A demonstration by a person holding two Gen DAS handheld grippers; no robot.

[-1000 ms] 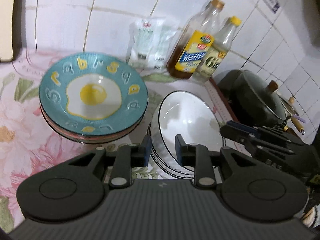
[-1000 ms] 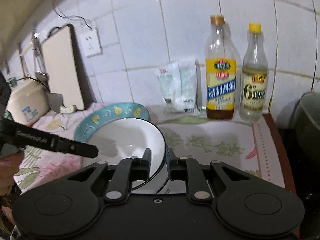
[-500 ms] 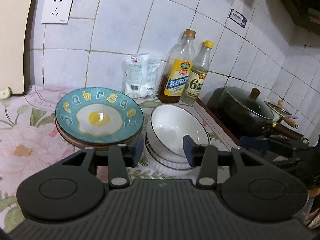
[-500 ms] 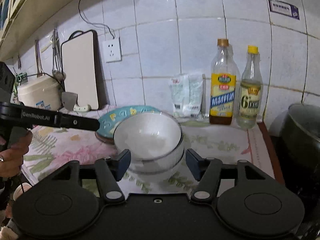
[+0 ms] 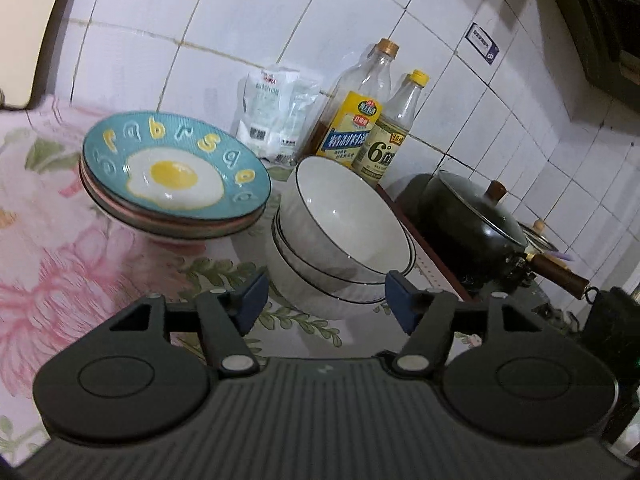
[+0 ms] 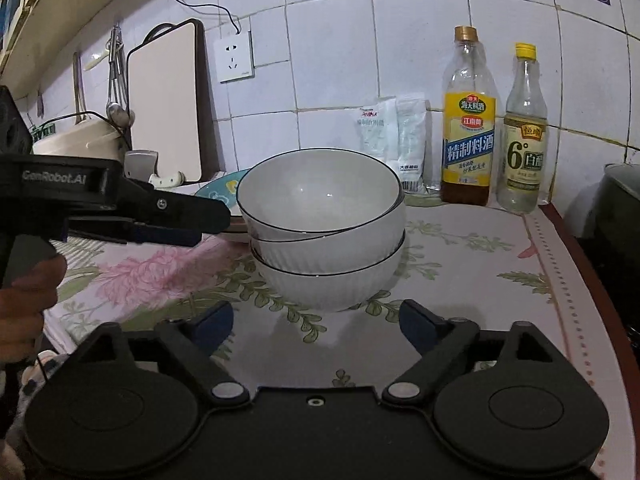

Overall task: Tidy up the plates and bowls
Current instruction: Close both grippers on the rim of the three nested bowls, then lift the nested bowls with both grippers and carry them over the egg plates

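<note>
On a floral-clothed kitchen counter (image 6: 460,264), the white bowls (image 6: 324,236) stand nested in one stack, black rims showing, just right of a stack of plates (image 5: 172,184) topped by a teal plate with a fried-egg design. Both tools have just been spreading their jaws and pulling back from the crockery: the right gripper (image 6: 316,320) stands released and wide, nothing between its blue pads, the bowl stack now clear of them and farther off; the left gripper (image 5: 324,300) is likewise released, its pads framing the near side of the bowls without touching. A second ago both sat nearly closed and close over the top bowl's rim. That suggests the bowl has been let go onto its stack, and with plates and bowls each piled, the sorting looks largely done.

The left wrist view alone shows the plates' full face and a lidded dark pot (image 5: 472,216) on the far right. The right wrist view alone shows the left gripper side-on in a person's hand (image 6: 24,300), a cutting board (image 6: 164,104) and a wall socket (image 6: 234,58); there only a sliver of the plates shows behind the bowls. Two bottles (image 6: 468,120) stand against the tiles in both.
</note>
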